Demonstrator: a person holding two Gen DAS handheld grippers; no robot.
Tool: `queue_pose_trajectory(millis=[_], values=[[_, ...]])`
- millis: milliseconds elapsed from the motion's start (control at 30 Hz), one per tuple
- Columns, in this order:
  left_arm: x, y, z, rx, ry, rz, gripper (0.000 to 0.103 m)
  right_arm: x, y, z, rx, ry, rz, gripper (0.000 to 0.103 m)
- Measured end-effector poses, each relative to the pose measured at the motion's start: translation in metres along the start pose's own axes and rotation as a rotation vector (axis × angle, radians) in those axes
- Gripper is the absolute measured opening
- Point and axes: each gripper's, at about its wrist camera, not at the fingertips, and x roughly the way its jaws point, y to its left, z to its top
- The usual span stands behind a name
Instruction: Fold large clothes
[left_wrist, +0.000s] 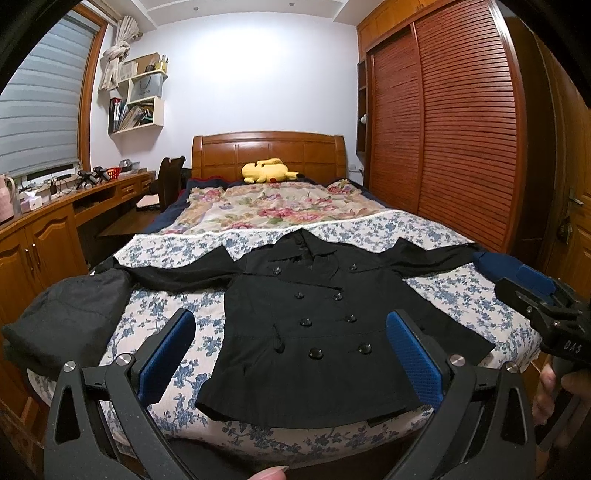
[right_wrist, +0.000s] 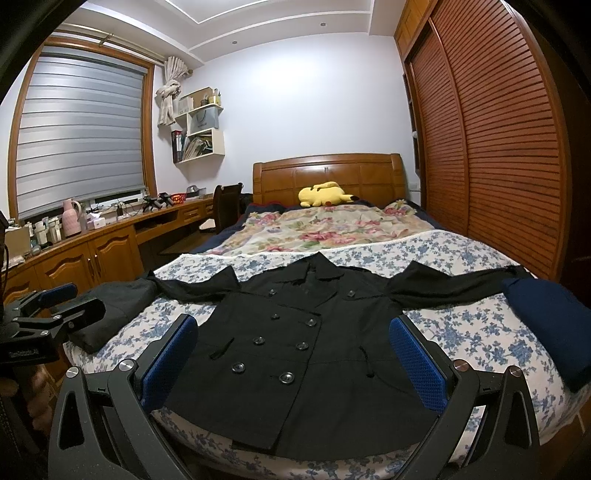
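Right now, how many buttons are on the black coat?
8 buttons, in two columns of four down the front of the black coat on the bed. More may hide under the collar.

Both low, bedfoot—facing headboard (left_wrist: 268, 152) (shared).

Your coat (right_wrist: 314, 332) is plain black, sitting on a white sheet (right_wrist: 461, 332) with blue flowers. At 12 o'clock, a pink-flowered blanket (right_wrist: 325, 225) and yellow plush toy (right_wrist: 321, 194).

Lilac walls (right_wrist: 295, 92), louvred wardrobe (right_wrist: 498, 147), wooden headboard (left_wrist: 267, 151), blinds (right_wrist: 81, 133).
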Motion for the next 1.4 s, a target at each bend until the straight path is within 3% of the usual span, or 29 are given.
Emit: queue_pose_trajectory(millis=[800,1167,1400], values=[[0.053,0.052,-0.029,-0.034,0.129,0.105,0.103,0.080,0.005,0.009,-0.036,0.090,0.062,0.103],[0.098,0.076,-0.037,-0.036,0.189,0.124,0.103,0.144,0.007,0.009,-0.073,0.105,0.107,0.103],[0.123,0.093,-0.038,-0.039,0.221,0.171,0.103,0.188,0.012,0.027,-0.093,0.145,0.169,0.103]])
